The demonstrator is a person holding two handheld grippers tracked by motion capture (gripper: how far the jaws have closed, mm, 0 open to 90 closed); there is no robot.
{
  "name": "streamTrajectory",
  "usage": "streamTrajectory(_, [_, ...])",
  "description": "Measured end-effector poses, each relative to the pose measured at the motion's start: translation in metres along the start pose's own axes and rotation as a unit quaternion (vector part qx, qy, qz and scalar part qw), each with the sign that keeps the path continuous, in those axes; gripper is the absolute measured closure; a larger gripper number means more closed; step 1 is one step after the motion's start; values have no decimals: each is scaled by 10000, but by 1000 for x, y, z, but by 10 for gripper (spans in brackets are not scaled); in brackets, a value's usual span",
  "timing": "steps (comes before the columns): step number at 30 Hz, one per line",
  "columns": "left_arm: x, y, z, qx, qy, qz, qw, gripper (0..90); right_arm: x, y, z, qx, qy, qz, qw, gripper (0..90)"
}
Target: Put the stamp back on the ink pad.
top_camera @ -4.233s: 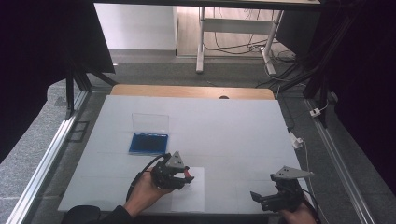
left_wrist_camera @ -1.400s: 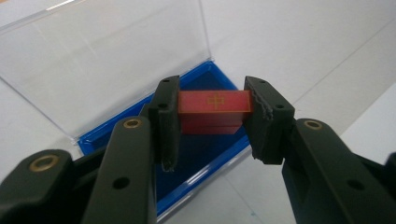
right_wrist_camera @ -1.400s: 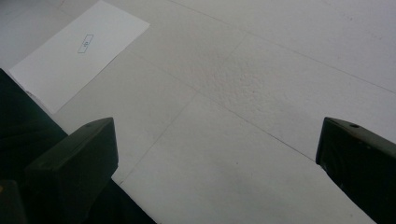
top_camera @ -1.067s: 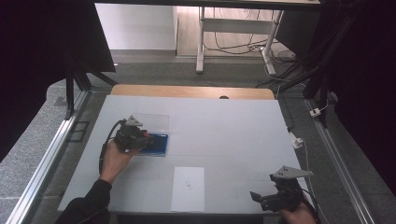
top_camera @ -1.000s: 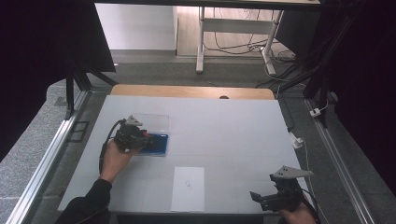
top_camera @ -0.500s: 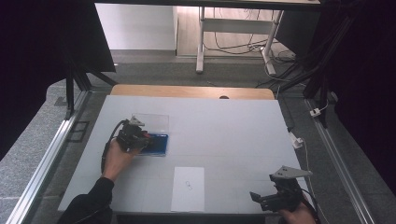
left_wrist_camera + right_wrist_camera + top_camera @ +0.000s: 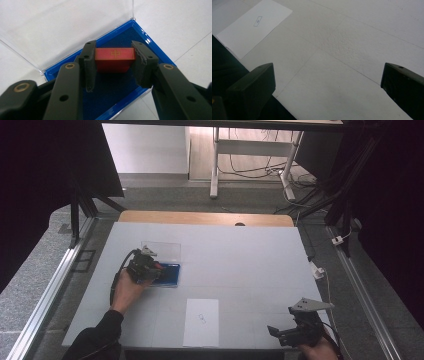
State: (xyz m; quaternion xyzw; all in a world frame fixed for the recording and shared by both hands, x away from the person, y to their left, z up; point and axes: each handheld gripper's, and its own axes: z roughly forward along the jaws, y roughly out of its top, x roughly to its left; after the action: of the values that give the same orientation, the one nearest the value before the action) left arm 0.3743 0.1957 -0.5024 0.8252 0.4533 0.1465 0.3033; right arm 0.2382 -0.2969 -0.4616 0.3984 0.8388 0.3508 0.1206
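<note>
white tabletop [image 7: 240, 270] with faint seams, dark floor and cable clutter at the top of the high view. over in the left-middle of that frame the left gripper [image 7: 113, 66] is down in the blue tray [image 7: 147, 42], the felt-lined half of a little case whose clear lid [image 7: 62, 27] is flopped open behind it. its jaws are pinched in narrow on the red stamp block [image 7: 115, 59], one pad on each short end. the right gripper [image 7: 287, 334] just sits at the bottom right of the high view, jaws wide with nothing between them, near the paper sheet [image 7: 201, 321].

what i'd worry about: the pads only catch the block's ends, so if it lifts at an angle the block could pivot or slip out. the tray looks light too, so it could drag along or tip, and the lid might get knocked.
</note>
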Motion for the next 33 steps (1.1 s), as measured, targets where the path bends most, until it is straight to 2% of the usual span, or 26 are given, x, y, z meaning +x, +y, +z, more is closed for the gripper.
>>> streamTrajectory(5, [2,0,-3,-146,12,-120,9998,445,0,0,0,-1,2,-10,10000,0])
streamTrajectory(9, [2,0,-6,-306,-134,-162,9993,349,0,0,0,-8,0,-13,10000,0])
streamTrajectory(13, [1,-1,-7,-351,-216,-176,9990,180,0,0,0,-18,-3,-19,10000,0])
streamTrajectory(15, [-1,-1,-10,-379,-167,-148,9990,137,0,0,0,-19,-4,-16,10000,0])
streamTrajectory(20, [-3,-2,-18,-552,-206,-225,9980,72,0,0,0,-35,-4,-25,10000,0])
streamTrajectory(23, [-6,-4,-23,-550,-281,-225,9978,26,0,0,-1,-36,-6,-26,10000,0])
streamTrajectory(27, [-8,-7,-30,-578,-494,-260,9968,0,0,0,-1,-39,-4,-21,10000,0])
streamTrajectory(33, [-11,-10,-37,-636,-626,-230,9957,0,0,0,-1,-44,-10,-12,10000,0])
